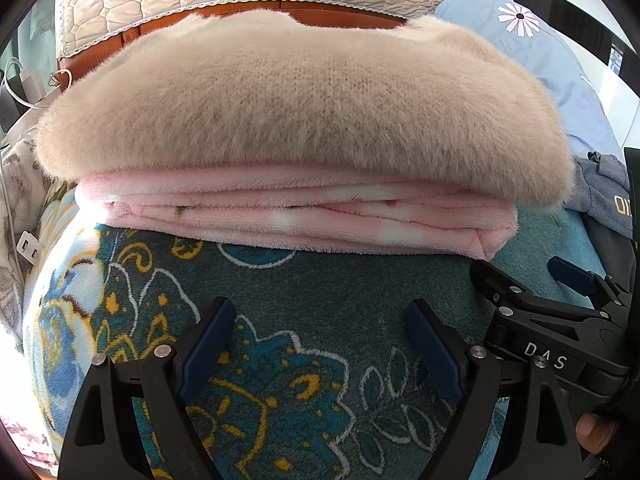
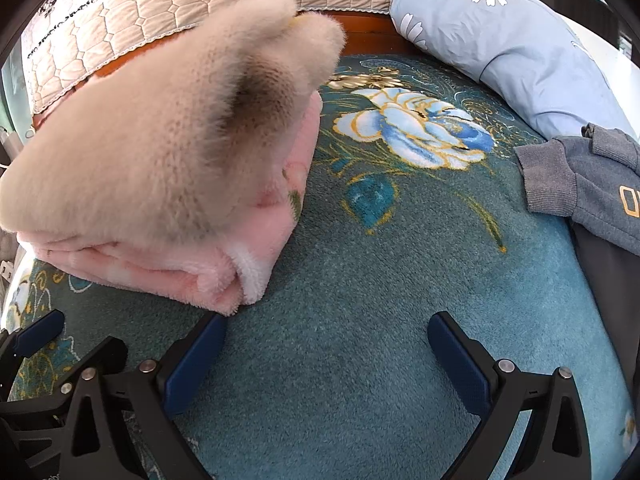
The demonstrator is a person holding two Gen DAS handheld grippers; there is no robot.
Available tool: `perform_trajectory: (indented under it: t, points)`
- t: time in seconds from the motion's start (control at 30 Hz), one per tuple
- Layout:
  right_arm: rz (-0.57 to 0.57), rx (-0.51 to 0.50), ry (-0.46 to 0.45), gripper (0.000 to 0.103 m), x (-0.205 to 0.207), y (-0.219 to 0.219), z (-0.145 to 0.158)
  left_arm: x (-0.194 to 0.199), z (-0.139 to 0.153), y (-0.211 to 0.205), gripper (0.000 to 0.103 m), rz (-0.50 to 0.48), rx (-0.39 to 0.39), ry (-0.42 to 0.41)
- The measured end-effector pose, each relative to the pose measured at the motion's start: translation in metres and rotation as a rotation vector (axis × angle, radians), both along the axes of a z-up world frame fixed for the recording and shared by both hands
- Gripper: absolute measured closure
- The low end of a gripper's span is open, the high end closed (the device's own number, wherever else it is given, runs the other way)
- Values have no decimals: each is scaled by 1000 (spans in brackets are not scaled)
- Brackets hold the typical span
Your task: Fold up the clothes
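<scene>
Resting folded on the teal floral plush blanket (image 2: 360,280), the fluffy beige knitted sweater (image 1: 300,112) sits atop the folded pink fleece garment (image 1: 296,216). Both the left gripper (image 1: 320,336) and right gripper (image 2: 326,354) hover in front of that stack, fingers spread, holding nothing. This fold looks finished; next probably means reaching right of the stack for the crumpled grey sweatshirt (image 2: 588,172).

A teal floral blanket (image 2: 360,280) covers the bed and bears a folded pink fleece garment (image 1: 296,220), a grey sweatshirt (image 2: 588,184) near the right edge, and a light-blue daisy-print pillow (image 2: 500,40) behind.
</scene>
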State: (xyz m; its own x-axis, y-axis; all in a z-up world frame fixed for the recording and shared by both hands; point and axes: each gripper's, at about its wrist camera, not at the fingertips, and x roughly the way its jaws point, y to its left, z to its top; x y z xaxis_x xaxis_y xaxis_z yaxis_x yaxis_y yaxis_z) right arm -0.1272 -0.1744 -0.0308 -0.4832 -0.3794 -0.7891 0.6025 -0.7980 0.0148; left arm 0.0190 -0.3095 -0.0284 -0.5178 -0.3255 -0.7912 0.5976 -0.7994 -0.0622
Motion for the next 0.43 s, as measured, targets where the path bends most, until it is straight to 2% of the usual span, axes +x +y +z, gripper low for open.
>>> perform_trajectory:
  t: [0.43]
  points:
    - [0,1,0,0,0,0,0,0,-3,6,15,0,-1,0]
